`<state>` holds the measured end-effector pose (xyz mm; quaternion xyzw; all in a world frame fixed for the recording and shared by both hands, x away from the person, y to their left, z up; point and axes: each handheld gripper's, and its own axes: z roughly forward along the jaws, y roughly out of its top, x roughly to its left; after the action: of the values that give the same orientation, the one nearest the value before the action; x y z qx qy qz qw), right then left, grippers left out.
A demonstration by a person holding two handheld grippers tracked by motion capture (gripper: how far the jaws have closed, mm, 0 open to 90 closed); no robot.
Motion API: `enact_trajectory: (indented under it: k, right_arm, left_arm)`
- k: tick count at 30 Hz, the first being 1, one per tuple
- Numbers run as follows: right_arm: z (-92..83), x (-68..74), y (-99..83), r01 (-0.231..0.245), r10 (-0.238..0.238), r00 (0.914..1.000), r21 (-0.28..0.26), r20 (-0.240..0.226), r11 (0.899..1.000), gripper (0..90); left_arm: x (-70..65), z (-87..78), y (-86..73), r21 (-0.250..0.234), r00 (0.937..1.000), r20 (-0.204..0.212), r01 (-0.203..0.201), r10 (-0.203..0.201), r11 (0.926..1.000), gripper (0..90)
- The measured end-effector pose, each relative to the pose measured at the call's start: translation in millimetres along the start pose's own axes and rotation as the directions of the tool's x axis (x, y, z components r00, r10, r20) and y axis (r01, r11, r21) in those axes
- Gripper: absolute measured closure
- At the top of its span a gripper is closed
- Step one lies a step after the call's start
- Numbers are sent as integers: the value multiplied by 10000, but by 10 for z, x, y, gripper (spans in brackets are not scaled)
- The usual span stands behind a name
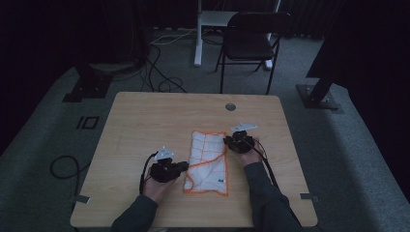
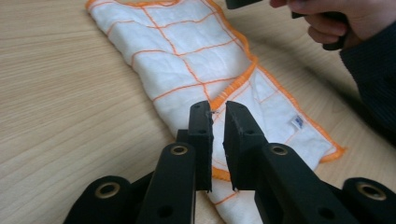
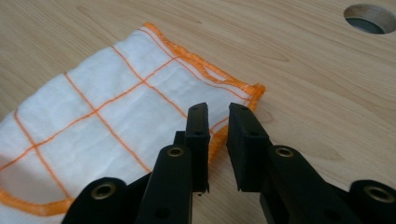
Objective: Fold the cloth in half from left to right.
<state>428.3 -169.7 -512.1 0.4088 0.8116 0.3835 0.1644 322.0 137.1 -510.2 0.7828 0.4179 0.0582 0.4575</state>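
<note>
Folded cloth (image 1: 208, 162) lay flat on the table (image 1: 145, 121), lengthwise between your two hands. Your left gripper (image 2: 218, 114) stood over the cloth's near long edge, jaws a narrow gap apart and clamped on nothing, the orange hem showing just beyond and below the tips. Your right gripper (image 3: 218, 114) hung beside the far corner, jaws likewise slightly apart and empty, the hemmed corner just ahead of the left jaw. To fold well, you probably needed to lower each tip until the hem sat fully between the pads, close on all layers together, and lift both ends evenly to keep the cloth square.
</note>
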Motion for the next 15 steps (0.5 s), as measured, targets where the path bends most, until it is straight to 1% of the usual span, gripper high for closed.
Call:
enact_trajectory:
  k: [2, 3, 4, 5, 8, 10, 11, 12, 14, 15]
  right_arm:
    - [-9, 12, -1, 53, -54, 10000, -18, -64, 10000, 759]
    - [-11, 23, -2, 29, -29, 9999, -10, -118, 10000, 751]
    - [-11, 23, -2, 29, -29, 9999, -10, -118, 10000, 751]
    - [-10, 34, -4, 75, -75, 9999, -20, -131, 10000, 744]
    - [3, 59, -9, 109, -109, 9997, 9, -199, 9999, 738]
    - [7, 65, -12, 142, -141, 9996, 46, -226, 9999, 732]
    - [7, 67, -13, 156, -155, 9996, 39, -232, 9999, 729]
    - [5, 69, -14, 154, -153, 9996, 14, -248, 9999, 728]
    - [2, 74, -14, 164, -165, 9995, -17, -263, 9999, 726]
    - [2, 75, -14, 176, -177, 9994, -14, -282, 9998, 725]
  left_arm:
    - [16, -1, -4, -40, 10000, -59, 61, -61, 10000, 796]
    - [24, 2, -5, 27, 9999, -149, 71, -71, 10000, 787]
    - [24, 2, -5, 27, 9999, -149, 71, -71, 10000, 780]
    - [40, 19, -14, 62, 9994, -344, 70, -68, 10000, 780]
    - [97, 61, -40, 171, 9977, -662, 175, -164, 9997, 783]
    - [132, 76, -65, 292, 9968, -748, 294, -271, 9991, 797]
    - [134, 79, -76, 347, 9970, -709, 320, -295, 9989, 799]
    - [127, 80, -86, 362, 9981, -543, 317, -297, 9988, 798]
    - [92, 76, -96, 225, 9997, -131, 192, -189, 9996, 747]
    - [73, 77, -90, 175, 9999, -49, 120, -119, 9998, 722]
